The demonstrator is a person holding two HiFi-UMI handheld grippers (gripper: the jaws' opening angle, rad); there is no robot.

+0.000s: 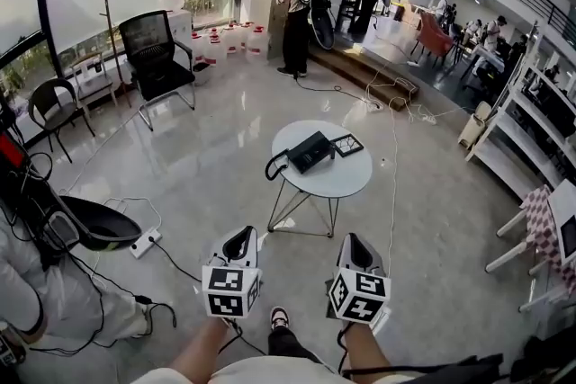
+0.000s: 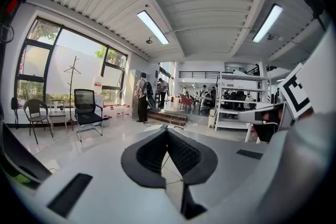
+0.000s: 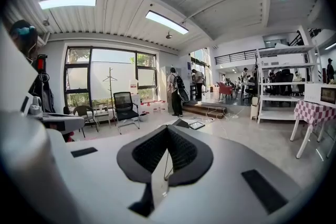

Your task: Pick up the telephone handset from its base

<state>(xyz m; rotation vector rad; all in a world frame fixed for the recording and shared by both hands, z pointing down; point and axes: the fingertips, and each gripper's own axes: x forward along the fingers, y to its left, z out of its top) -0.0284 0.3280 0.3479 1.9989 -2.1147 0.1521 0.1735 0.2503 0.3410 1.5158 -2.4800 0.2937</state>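
A black telephone (image 1: 310,151) with its handset on the base lies on a small round white table (image 1: 346,184), its coiled cord hanging off the left edge. In the head view both grippers are held side by side well short of the table, pointing toward it. My left gripper (image 1: 241,236) is shut with nothing in it, and its pads meet at the tip (image 2: 167,131). My right gripper (image 1: 354,240) is also shut and empty (image 3: 168,131). Just past its tips the right gripper view shows the telephone (image 3: 181,123), small and far off.
A square marker card (image 1: 347,145) lies on the table beside the phone. A power strip (image 1: 144,243) with cables lies on the floor at left. A black office chair (image 1: 157,58) stands far left, shelves (image 1: 531,130) at right, and people (image 1: 297,9) at the back.
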